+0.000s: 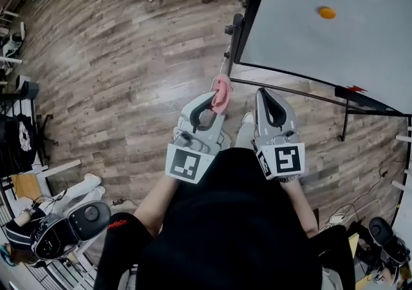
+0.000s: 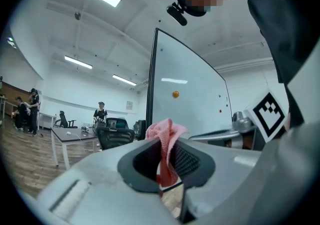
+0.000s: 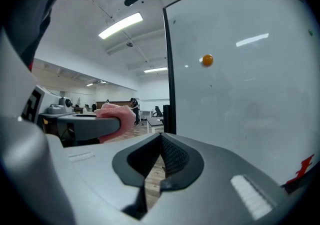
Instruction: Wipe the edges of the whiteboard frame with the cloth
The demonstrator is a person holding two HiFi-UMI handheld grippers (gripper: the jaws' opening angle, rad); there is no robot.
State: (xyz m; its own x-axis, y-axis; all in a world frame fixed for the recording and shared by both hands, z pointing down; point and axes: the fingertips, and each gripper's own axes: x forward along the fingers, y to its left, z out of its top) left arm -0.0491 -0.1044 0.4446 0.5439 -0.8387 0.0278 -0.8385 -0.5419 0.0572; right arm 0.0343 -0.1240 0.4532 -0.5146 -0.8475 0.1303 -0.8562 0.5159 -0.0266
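Slippage threatens: the pink knitted cloth [image 1: 223,89], pinched in the left tool [image 1: 214,100] mid-picture, could snag free on the whiteboard's black frame [image 1: 250,18] at upper right. The right tool [image 1: 265,96] sits closed, empty.

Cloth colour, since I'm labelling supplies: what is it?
The cloth is pink, shown best in the left gripper view.

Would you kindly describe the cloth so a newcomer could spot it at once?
Find the whiteboard standing on the wooden floor; two grey grippers are held near its left edge. The cloth is the crumpled pink rag pinched in the left gripper, while the right gripper holds nothing.
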